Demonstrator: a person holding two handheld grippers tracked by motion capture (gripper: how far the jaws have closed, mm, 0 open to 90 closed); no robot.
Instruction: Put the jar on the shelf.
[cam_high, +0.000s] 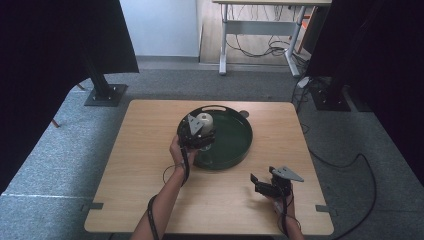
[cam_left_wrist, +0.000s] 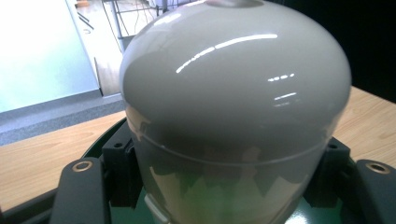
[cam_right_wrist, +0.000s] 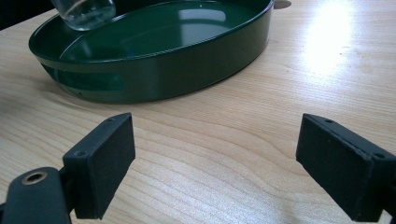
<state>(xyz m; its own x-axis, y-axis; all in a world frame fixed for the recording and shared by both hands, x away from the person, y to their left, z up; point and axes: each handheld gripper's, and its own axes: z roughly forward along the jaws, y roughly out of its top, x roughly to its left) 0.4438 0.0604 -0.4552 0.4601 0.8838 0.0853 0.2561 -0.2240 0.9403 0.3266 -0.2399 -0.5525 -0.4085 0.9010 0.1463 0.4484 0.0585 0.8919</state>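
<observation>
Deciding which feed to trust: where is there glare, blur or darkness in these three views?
Left gripper view: the grey rounded vessel, clamped in the left gripper, looms soft-focused, with streaky highlights on its dome. Right gripper view: a bright glare patch on the wooden table; the green tray carries reflections. High view: evenly lit table, black curtains dark at both sides.

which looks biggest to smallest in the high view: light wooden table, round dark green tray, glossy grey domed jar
1. light wooden table
2. round dark green tray
3. glossy grey domed jar, partly hidden by the left gripper
</observation>
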